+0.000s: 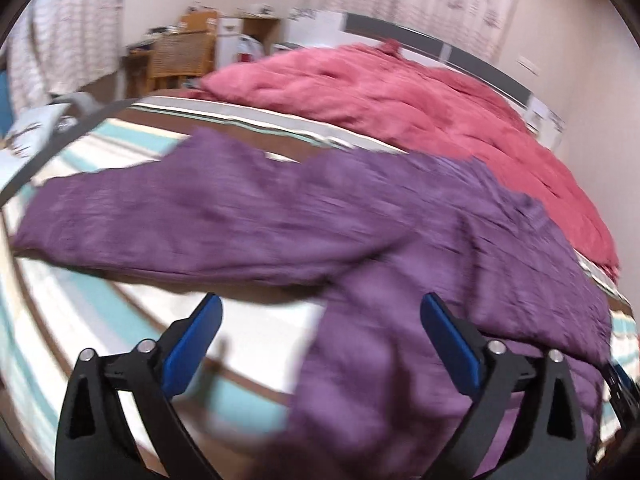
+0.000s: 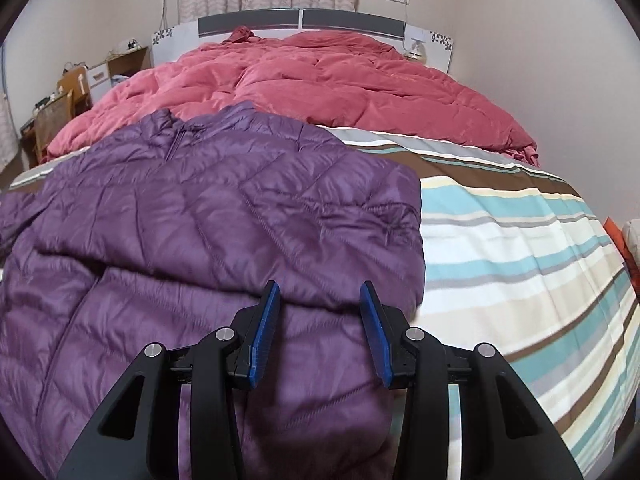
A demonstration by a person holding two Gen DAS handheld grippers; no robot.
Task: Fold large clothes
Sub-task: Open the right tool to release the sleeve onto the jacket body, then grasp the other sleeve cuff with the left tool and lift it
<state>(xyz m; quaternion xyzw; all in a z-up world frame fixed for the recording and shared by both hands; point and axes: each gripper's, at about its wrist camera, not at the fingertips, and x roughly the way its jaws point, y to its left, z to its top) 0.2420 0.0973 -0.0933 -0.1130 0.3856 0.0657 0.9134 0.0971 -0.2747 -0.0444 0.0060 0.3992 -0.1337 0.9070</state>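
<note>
Purple quilted down jacket (image 2: pixel 208 216) lies spread on the striped bed sheet (image 2: pixel 520 248), below the red duvet (image 2: pixel 340 92). Left gripper (image 1: pixel 320 344) fingers wide, nothing between them, near sleeve (image 1: pixel 168 216). Right gripper (image 2: pixel 318 328) fingers half-open above the folded-over edge, not pinching. Judged step: mid-fold, regrasping. Next: grab the sleeve, fold inward.

Blurred throughout by motion in the left wrist view: purple jacket (image 1: pixel 304 216), its quilting unreadable. Too smeared to identify, a dark strap (image 1: pixel 60 148) at far left. Cut off at the lower and left edges of the right wrist view, the jacket's hem and sleeve. Hidden beneath the jacket, part of the striped sheet (image 2: pixel 520 248).
</note>
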